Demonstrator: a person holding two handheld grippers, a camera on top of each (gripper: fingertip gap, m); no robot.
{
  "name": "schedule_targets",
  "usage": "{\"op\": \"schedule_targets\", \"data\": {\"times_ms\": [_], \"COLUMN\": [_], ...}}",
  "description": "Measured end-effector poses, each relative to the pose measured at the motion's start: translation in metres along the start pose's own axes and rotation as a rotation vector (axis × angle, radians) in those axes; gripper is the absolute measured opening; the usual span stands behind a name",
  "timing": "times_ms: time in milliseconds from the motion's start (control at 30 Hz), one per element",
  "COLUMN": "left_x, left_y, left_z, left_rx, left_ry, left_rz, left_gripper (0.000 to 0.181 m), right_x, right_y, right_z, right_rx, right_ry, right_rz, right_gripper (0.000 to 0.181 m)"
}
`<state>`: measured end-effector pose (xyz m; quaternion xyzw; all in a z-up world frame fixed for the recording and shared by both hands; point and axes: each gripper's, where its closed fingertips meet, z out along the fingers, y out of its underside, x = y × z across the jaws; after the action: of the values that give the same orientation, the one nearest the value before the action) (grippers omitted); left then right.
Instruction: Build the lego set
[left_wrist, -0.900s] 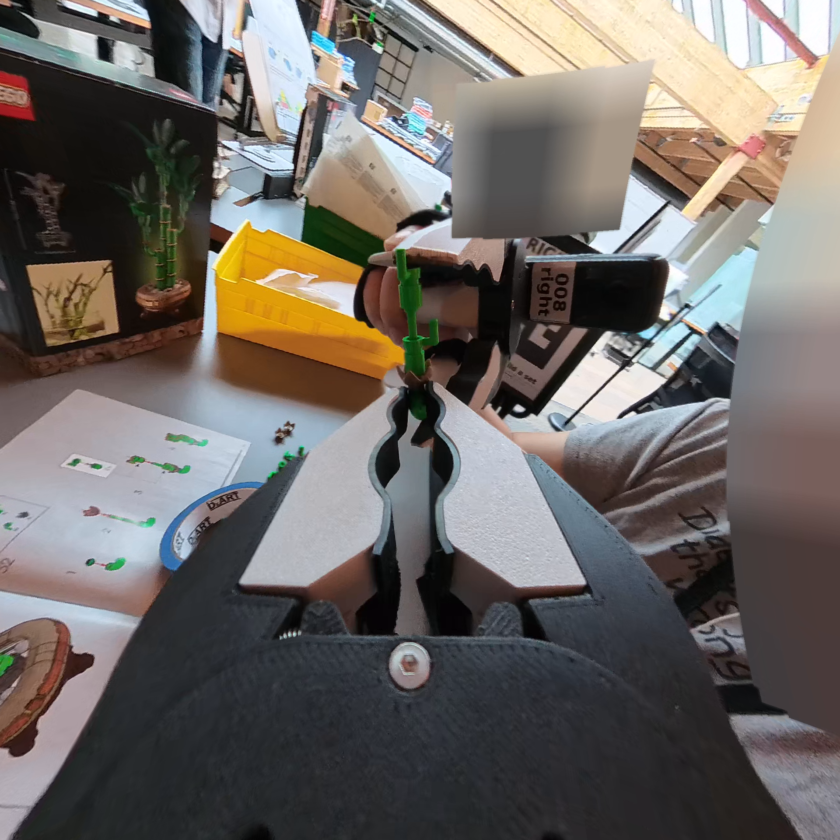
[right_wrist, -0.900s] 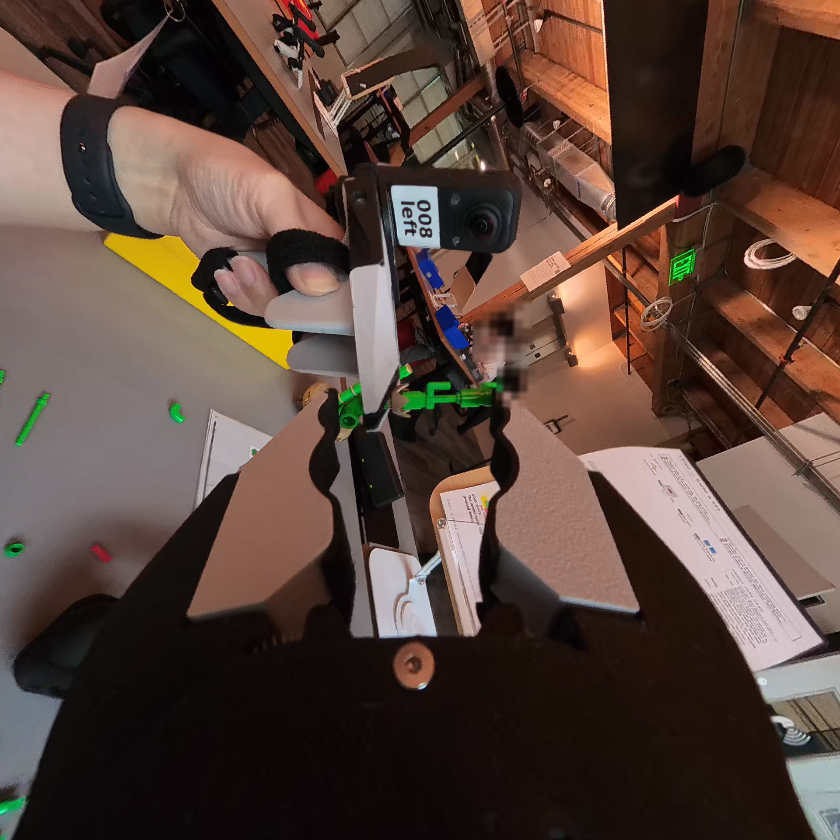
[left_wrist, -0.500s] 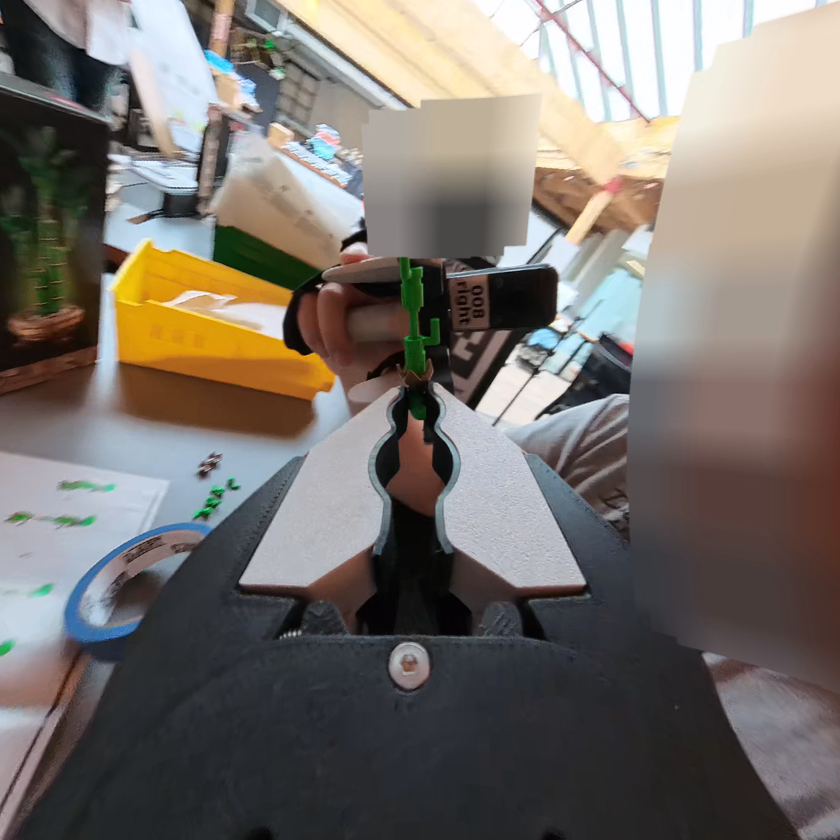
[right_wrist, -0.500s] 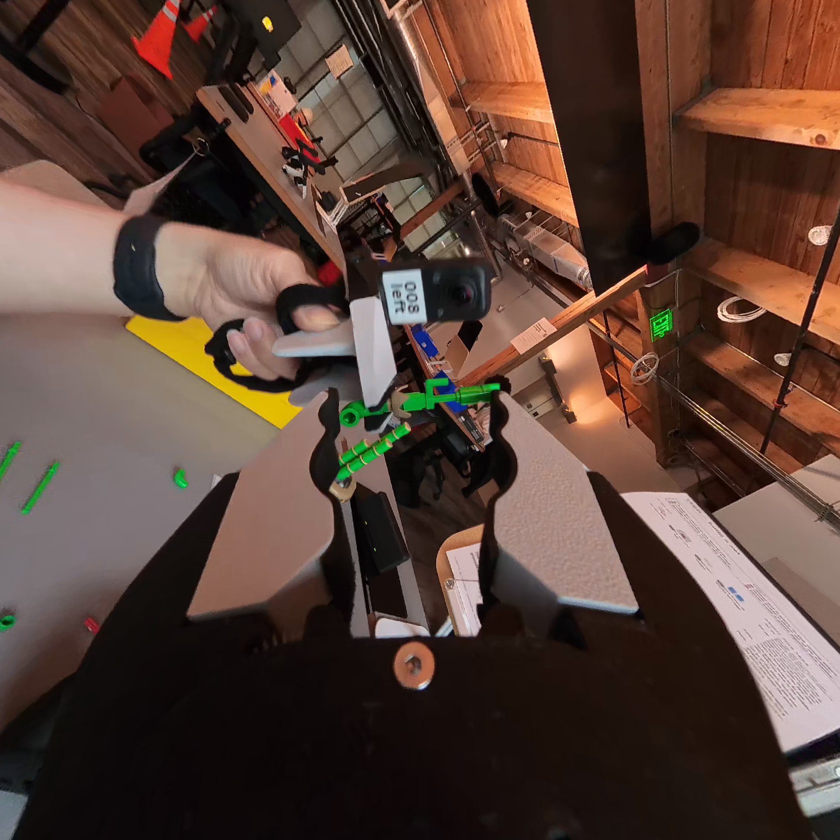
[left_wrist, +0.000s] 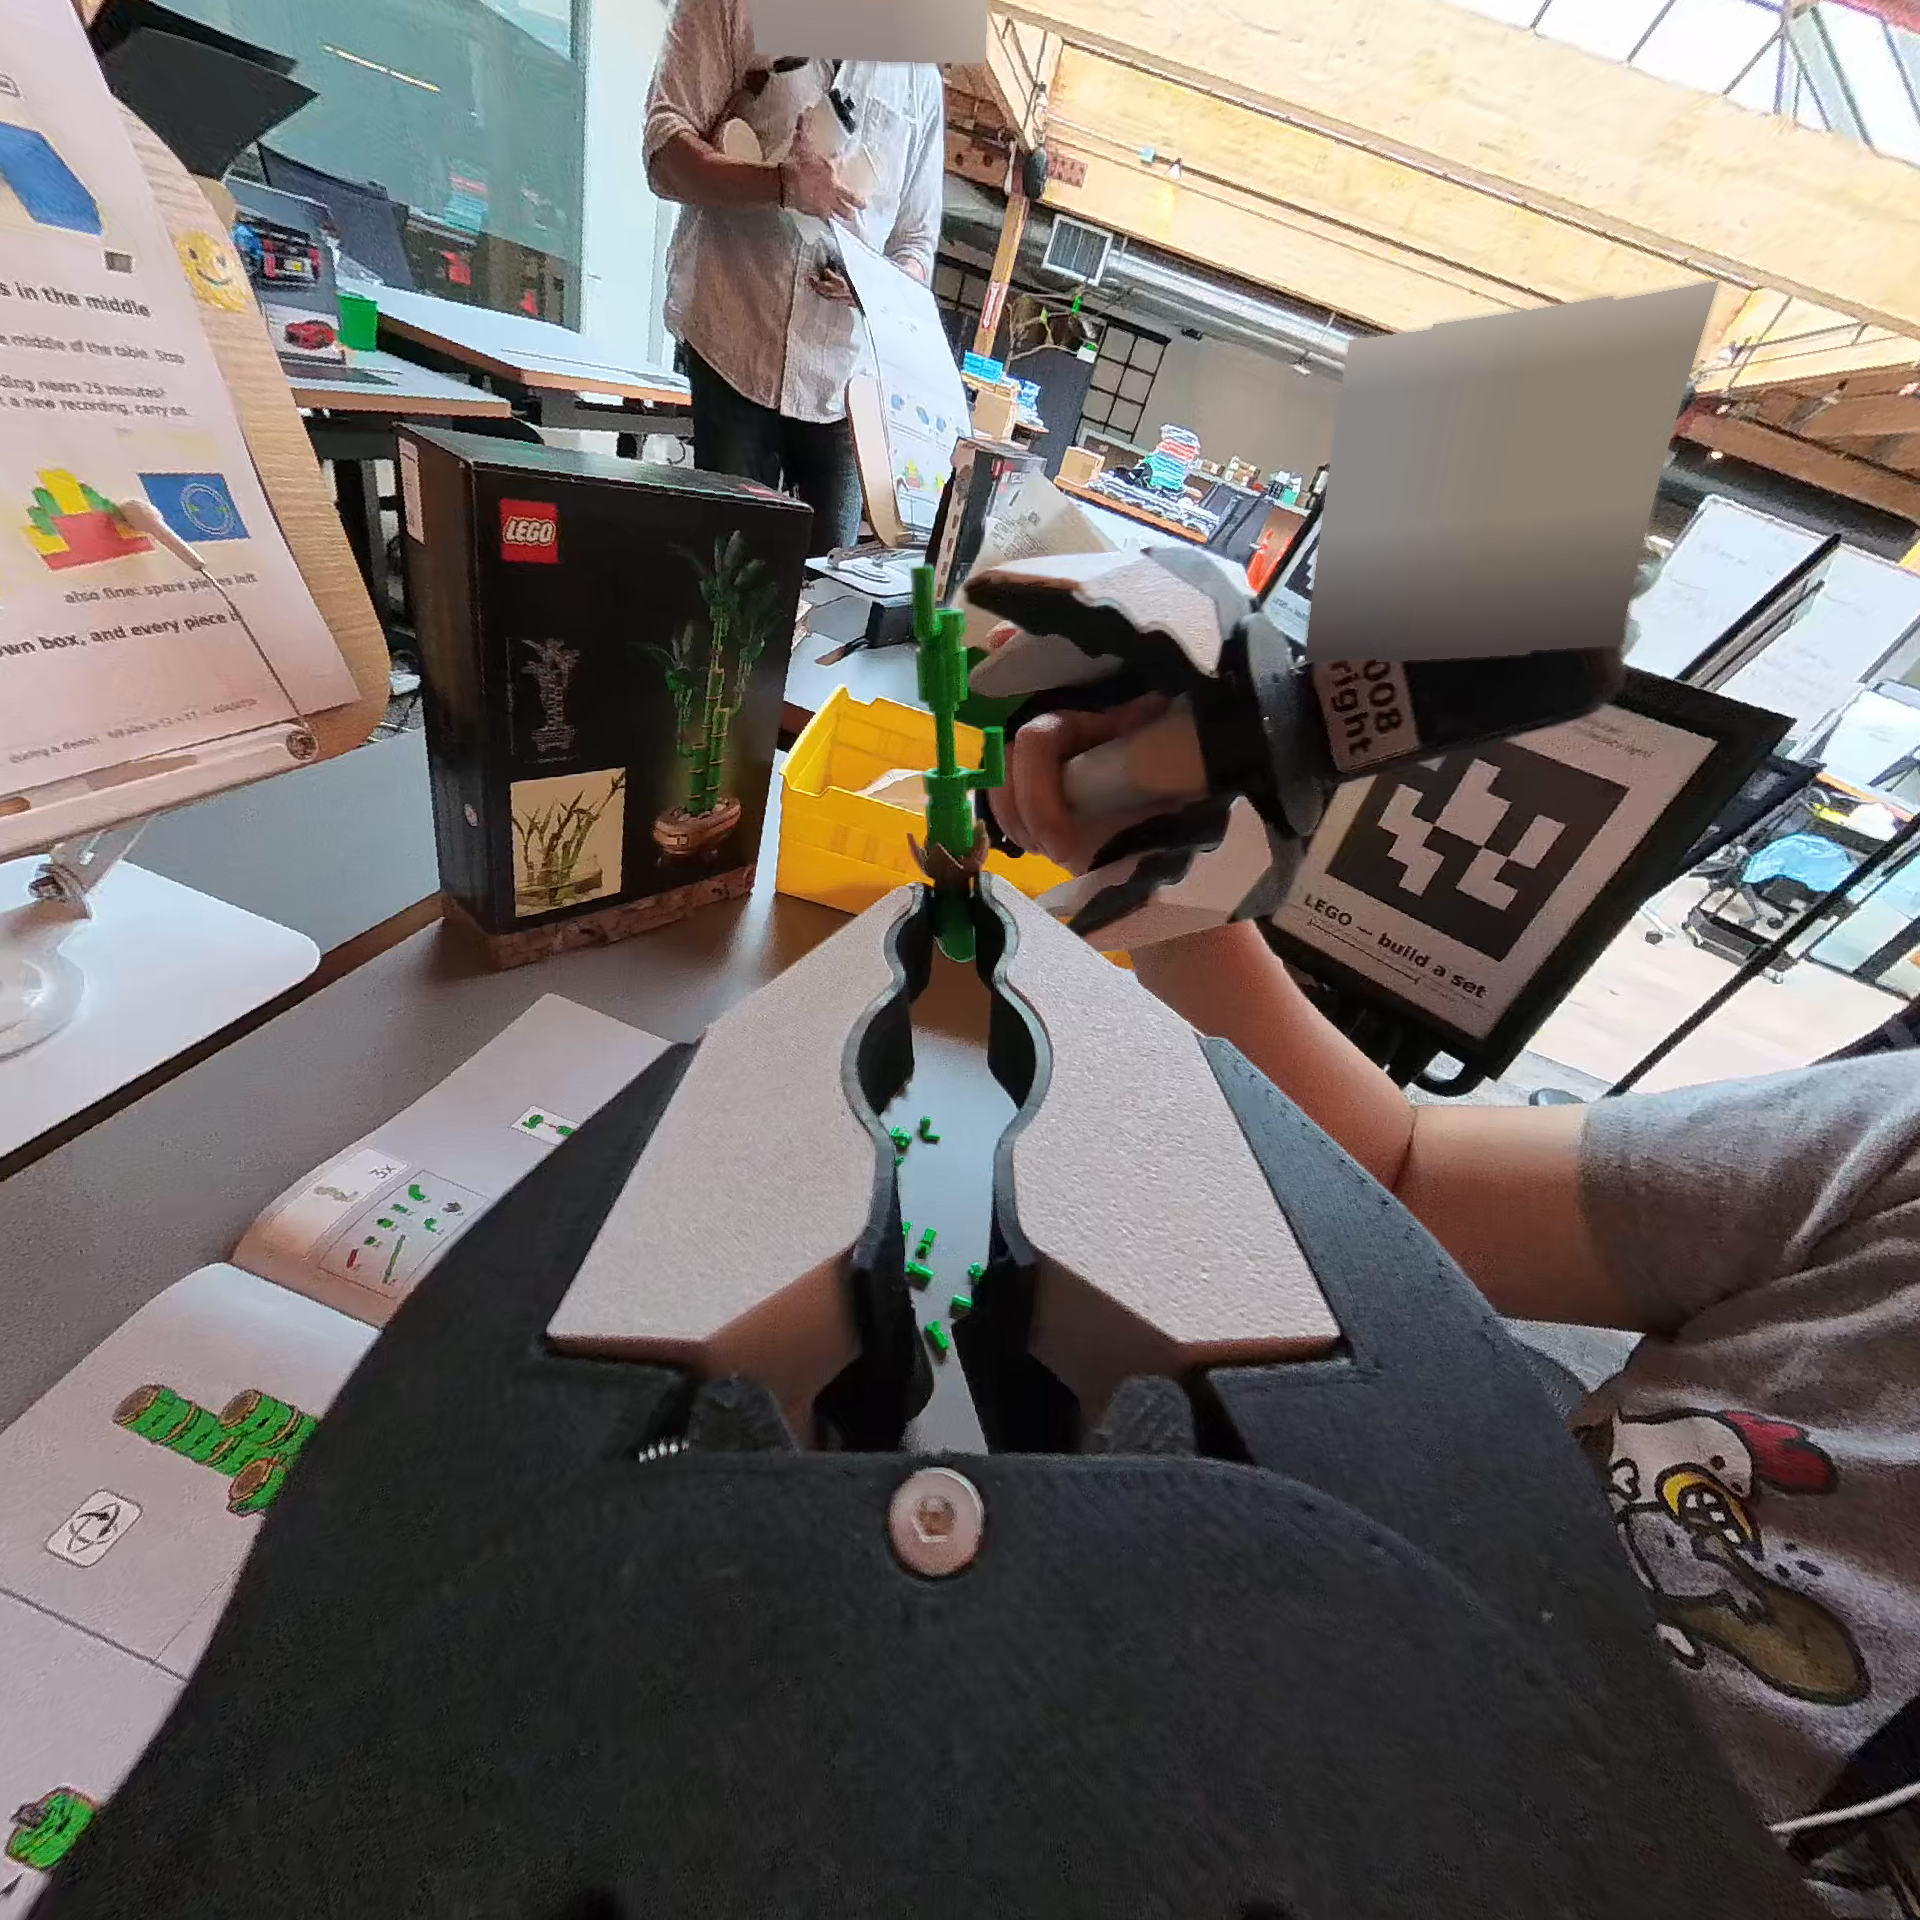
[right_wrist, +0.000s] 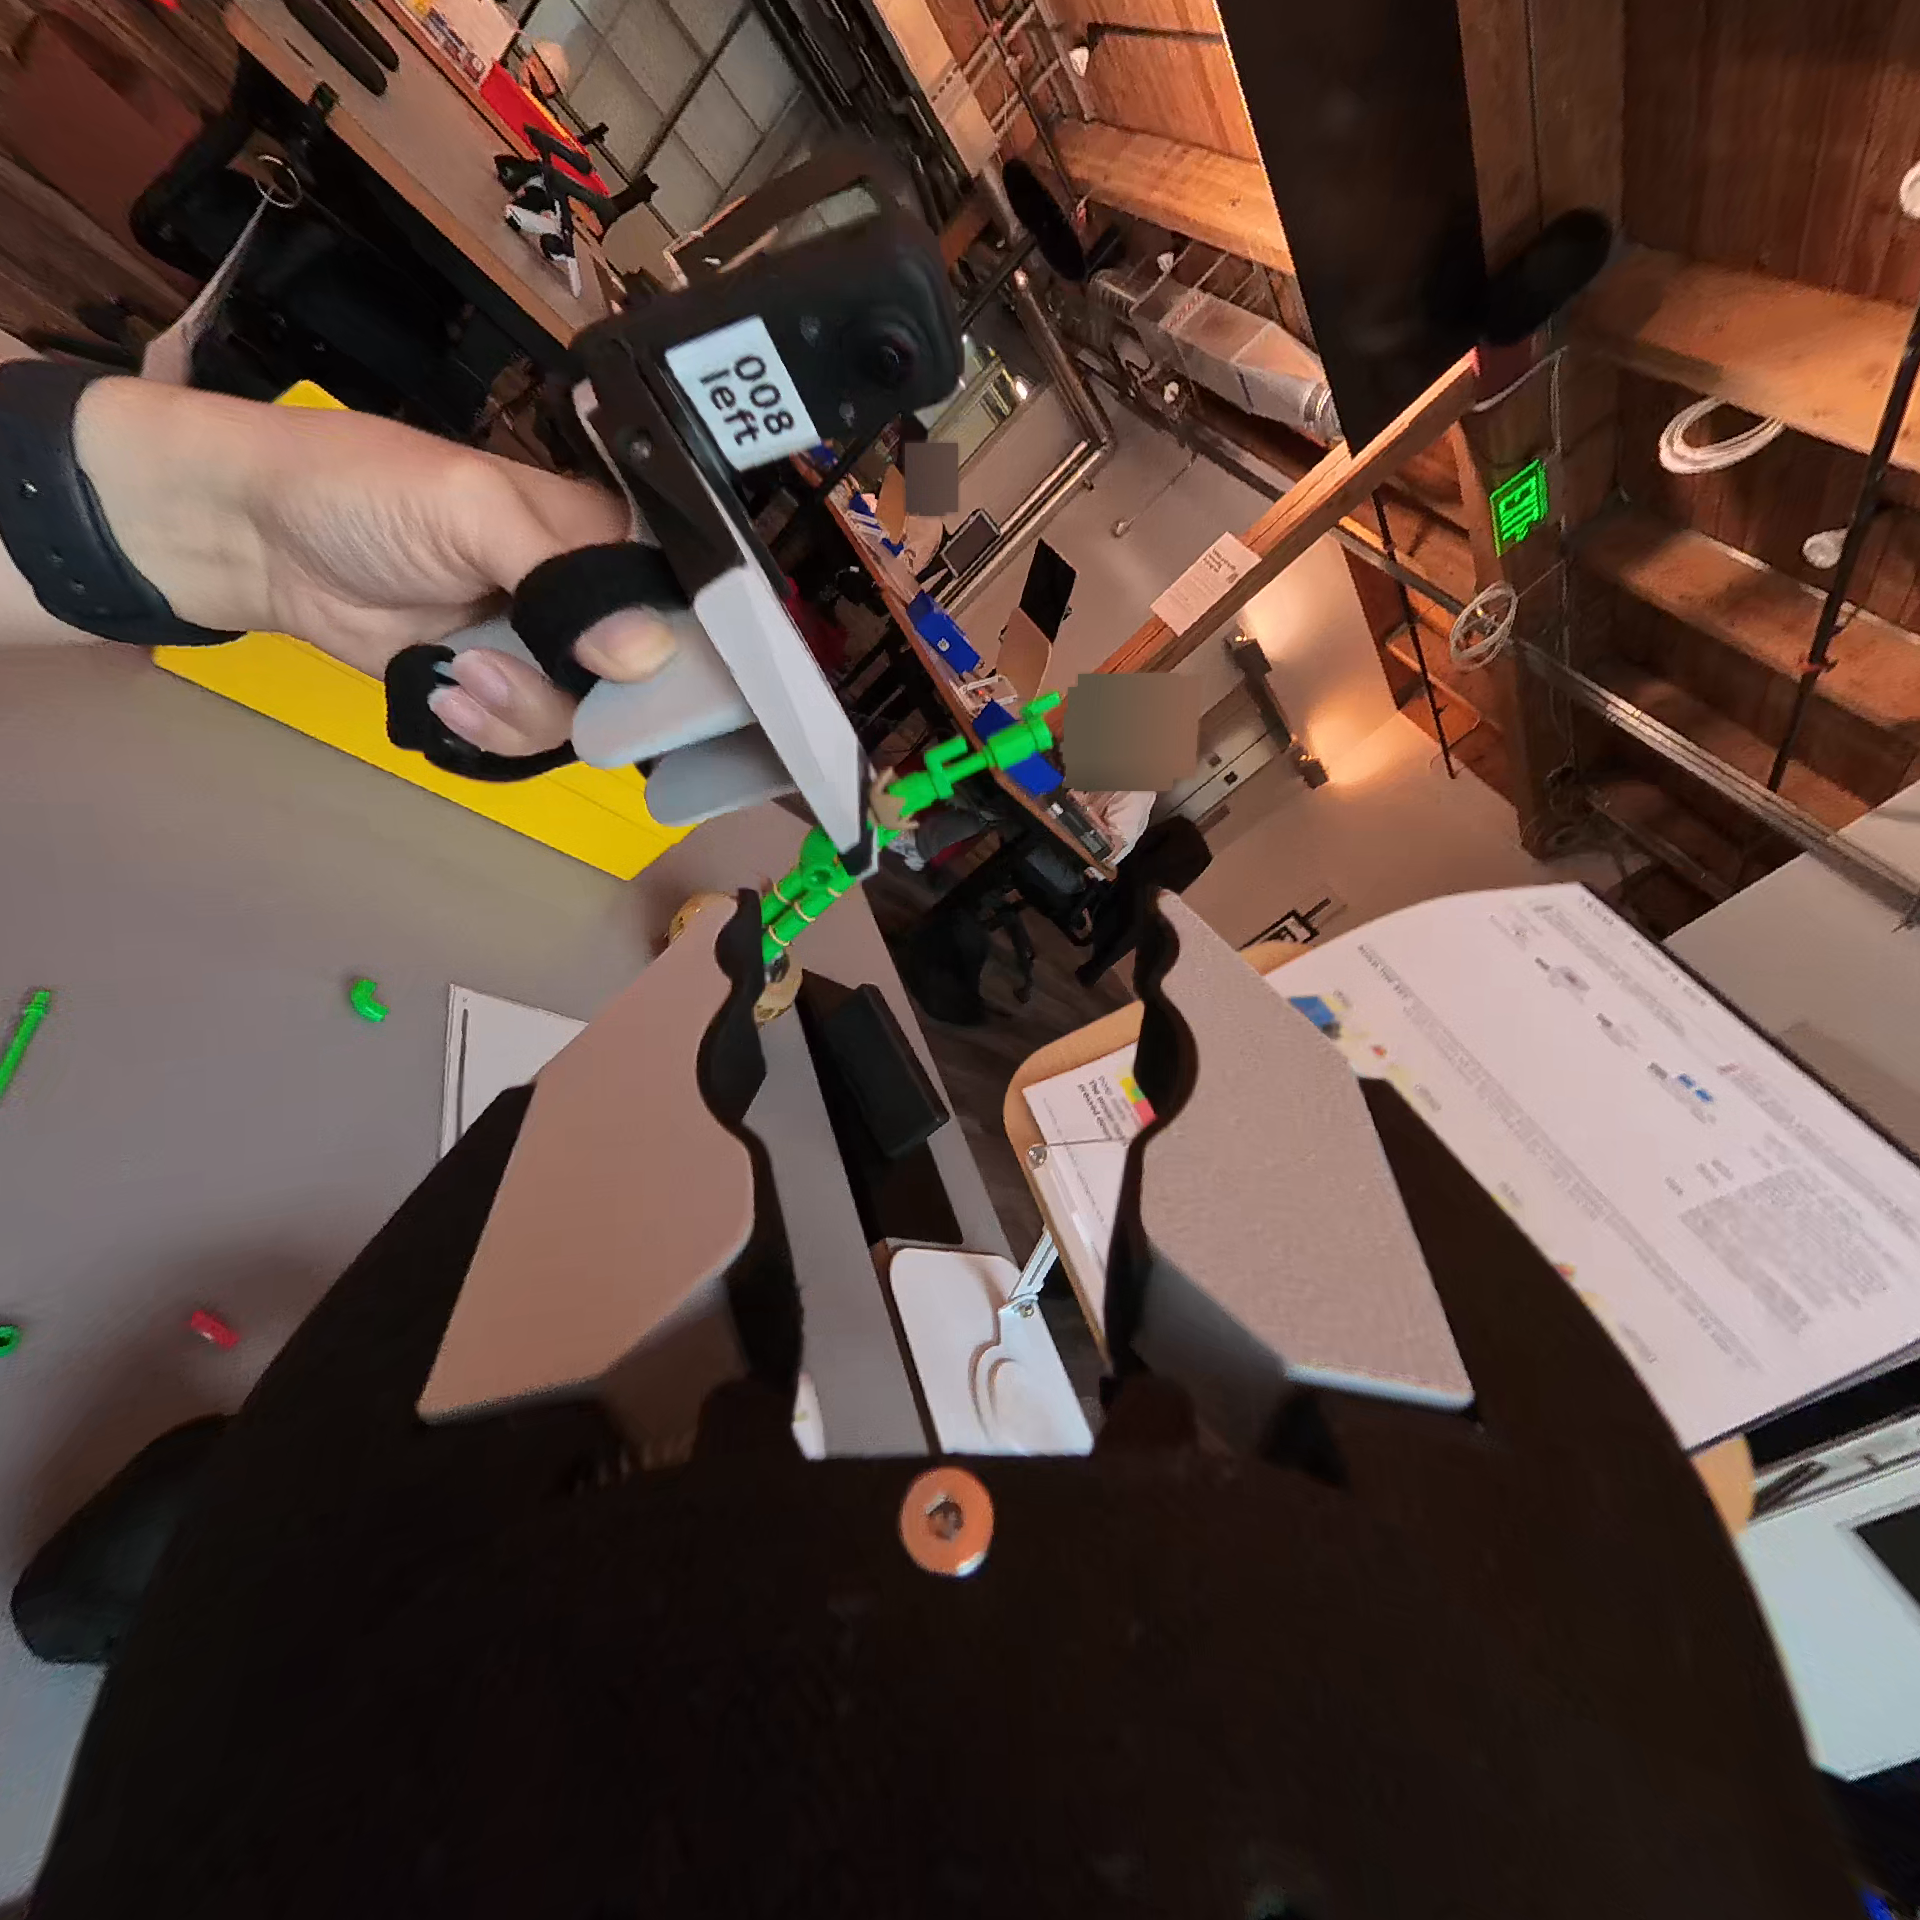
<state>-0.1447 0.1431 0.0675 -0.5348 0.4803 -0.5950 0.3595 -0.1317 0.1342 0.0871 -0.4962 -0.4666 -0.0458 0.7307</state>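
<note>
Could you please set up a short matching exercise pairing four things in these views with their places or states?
Things:
1. left gripper
2. right gripper
3. yellow plastic bin
4. black set box

States:
A. open, holding nothing
B. upright on the table
C. shut on the green brick bamboo stalk
D. behind the stalk, right of the box

Pairs: 1-C, 2-A, 3-D, 4-B

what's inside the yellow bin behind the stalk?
In the left wrist view, the yellow plastic bin holds something pale and crumpled, maybe paper or a bag. The green brick bamboo stalk and the right hand-held gripper cover its right part; the bottom is hidden.
</note>
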Motion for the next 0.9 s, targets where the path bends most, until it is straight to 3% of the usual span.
{"op": "schedule_targets", "data": {"times_ms": [233,433,533,700,900], "left_x": [-0.003,-0.025,-0.026,-0.031,-0.034], "left_y": [0.005,0.013,0.013,0.016,0.022], "left_z": [0.003,0.002,0.001,-0.002,-0.002], "left_rx": [-0.006,-0.027,-0.003,0.006,-0.025], "left_ry": [0.038,-0.052,0.0,0.039,0.04], "left_rz": [-0.041,-0.038,-0.111,-0.208,-0.211], "left_gripper": [0.005,0.005,0.005,0.005,0.005], "right_x": [-0.005,-0.004,-0.008,-0.02,-0.022], "right_y": [0.001,0.02,0.033,0.024,0.035], "right_z": [0.002,0.002,0.003,0.011,0.011], "right_rx": [0.025,0.005,-0.024,0.019,-0.047], "right_ry": [-0.036,-0.06,-0.078,-0.12,-0.124], "right_rz": [0.045,0.097,0.125,0.162,0.135], "right_gripper": [0.069,0.068,0.068,0.061,0.058]}}
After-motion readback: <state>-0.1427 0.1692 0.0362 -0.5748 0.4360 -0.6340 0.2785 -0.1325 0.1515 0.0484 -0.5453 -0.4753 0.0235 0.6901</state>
